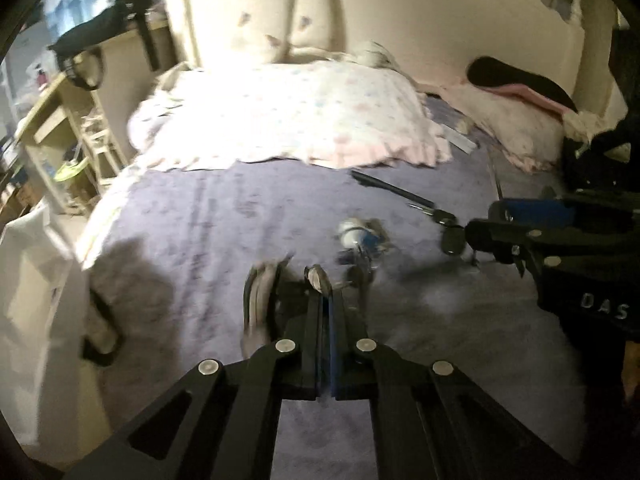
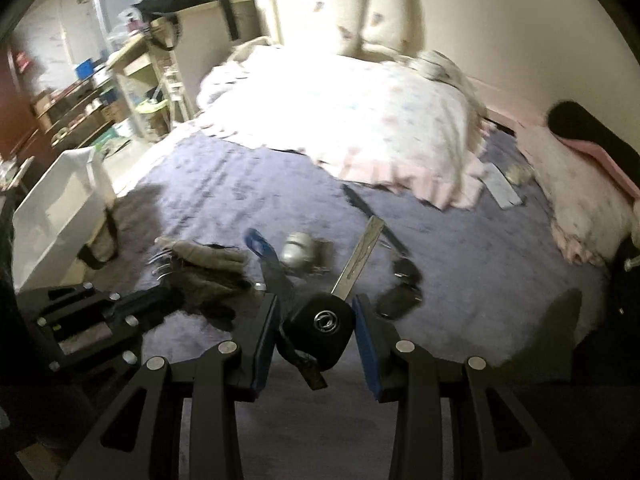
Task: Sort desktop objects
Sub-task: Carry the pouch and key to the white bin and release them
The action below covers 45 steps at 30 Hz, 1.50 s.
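Note:
I work over a purple bedsheet (image 2: 248, 200). My right gripper (image 2: 318, 320) is shut on a black car key (image 2: 324, 326) whose metal blade points up and away; it also shows in the left wrist view (image 1: 500, 236) at the right. My left gripper (image 1: 328, 300) is shut, with a thin ring or clip at its tips that I cannot make out; it shows in the right wrist view (image 2: 132, 312) at the lower left. A grey glove (image 2: 208, 264), a small silver and blue trinket (image 2: 300, 256), a black key fob (image 2: 400, 300) and a black pen (image 2: 360, 204) lie on the sheet.
A white bin (image 2: 52, 216) stands off the bed's left edge. A folded floral quilt (image 2: 348, 128) covers the far half of the bed. A pillow (image 2: 588, 188) with black and pink cloth lies at the right. Shelves (image 2: 100, 92) stand at the far left.

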### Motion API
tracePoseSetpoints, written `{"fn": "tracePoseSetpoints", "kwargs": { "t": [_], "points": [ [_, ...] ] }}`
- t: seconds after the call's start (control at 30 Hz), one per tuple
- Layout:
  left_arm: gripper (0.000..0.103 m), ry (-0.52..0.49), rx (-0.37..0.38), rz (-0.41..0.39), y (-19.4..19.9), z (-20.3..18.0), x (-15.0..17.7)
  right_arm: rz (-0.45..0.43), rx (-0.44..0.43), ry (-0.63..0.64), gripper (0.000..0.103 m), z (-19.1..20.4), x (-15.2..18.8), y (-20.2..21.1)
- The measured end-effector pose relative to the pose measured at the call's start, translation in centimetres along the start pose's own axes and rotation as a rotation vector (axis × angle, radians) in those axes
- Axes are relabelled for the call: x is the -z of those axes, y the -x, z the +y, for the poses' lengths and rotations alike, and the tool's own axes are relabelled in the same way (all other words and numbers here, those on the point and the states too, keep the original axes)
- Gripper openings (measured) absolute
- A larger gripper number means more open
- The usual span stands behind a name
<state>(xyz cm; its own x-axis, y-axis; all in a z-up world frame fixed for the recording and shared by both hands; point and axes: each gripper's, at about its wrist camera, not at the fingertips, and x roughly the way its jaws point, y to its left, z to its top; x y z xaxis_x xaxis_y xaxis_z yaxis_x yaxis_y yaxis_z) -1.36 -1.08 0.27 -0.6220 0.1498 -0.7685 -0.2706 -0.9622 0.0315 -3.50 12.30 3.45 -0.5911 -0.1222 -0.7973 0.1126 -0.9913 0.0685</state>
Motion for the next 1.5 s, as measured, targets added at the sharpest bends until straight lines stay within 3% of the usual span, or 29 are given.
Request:
{"fn": "tracePoseSetpoints", "kwargs": {
  "t": [0.2,0.5,0.9,1.5],
  "points": [
    [0.003,0.057,-0.056,-0.03,3.5,4.1,1.2,-0.015,-0.035,0.062,0.035,4.3,-1.0,0.1],
    [0.003,0.086,-0.112,-0.077,7.2,7.3,2.2,-0.08,-0.055,0.154,0.035,9.6,-2.3,2.1],
    [0.003,0.107,-0.221,-0.142,11.6,12.5,-0.2,-0.168,-0.158,0.212,0.035,15.0,-6.2,4.5],
    [0.003,0.215,-0.35,-0.122,14.2,23.2,1.0,-0.215,-0.358,0.341,0.035,27.6,-11.2,1.6]
  ]
}}
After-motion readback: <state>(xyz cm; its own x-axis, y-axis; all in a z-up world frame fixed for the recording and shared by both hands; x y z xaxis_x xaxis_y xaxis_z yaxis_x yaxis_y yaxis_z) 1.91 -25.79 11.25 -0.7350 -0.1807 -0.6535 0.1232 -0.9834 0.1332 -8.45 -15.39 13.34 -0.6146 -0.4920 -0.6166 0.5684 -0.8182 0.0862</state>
